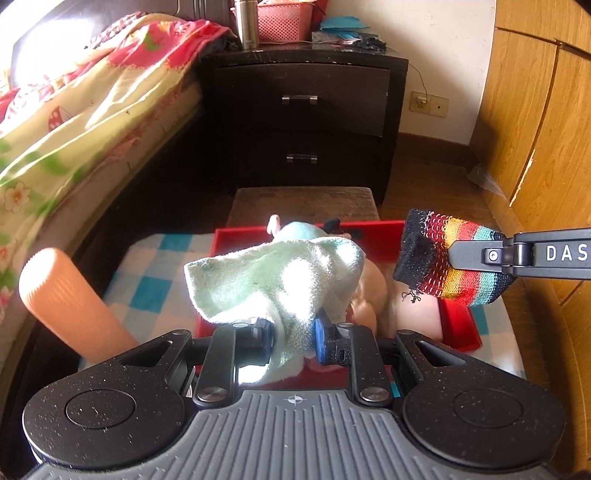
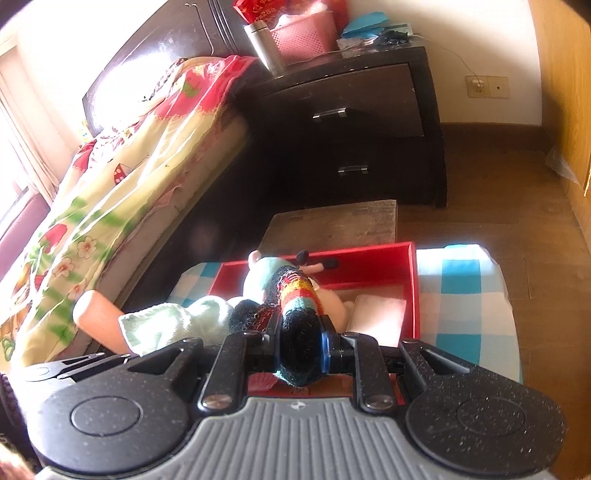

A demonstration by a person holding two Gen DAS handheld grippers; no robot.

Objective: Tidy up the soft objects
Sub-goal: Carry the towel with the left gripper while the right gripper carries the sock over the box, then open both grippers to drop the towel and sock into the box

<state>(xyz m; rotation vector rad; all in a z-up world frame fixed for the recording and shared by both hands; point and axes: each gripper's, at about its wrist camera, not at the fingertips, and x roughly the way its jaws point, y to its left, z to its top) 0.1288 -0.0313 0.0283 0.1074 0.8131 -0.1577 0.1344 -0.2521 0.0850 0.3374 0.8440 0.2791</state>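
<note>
My left gripper (image 1: 293, 338) is shut on a pale green towel (image 1: 273, 280) and holds it above the red box (image 1: 373, 227). My right gripper (image 2: 299, 349) is shut on a rainbow-striped knit sock (image 2: 297, 299), also over the box; the sock shows in the left wrist view (image 1: 454, 254) at the right. The red box (image 2: 412, 280) sits on a blue-and-white checked mat (image 2: 465, 295). In it lie a plush doll (image 2: 266, 271) with black ears, partly hidden, and a white folded cloth (image 2: 376, 314). The towel also shows in the right wrist view (image 2: 173, 321).
An orange ribbed roller (image 1: 62, 295) lies at the mat's left beside the bed (image 1: 74, 110). A low stool (image 1: 303, 201) stands behind the box, before a dark nightstand (image 1: 303, 99) with a pink basket (image 1: 284, 20) and a steel bottle (image 1: 246, 22). A wooden wardrobe (image 1: 535, 110) is at the right.
</note>
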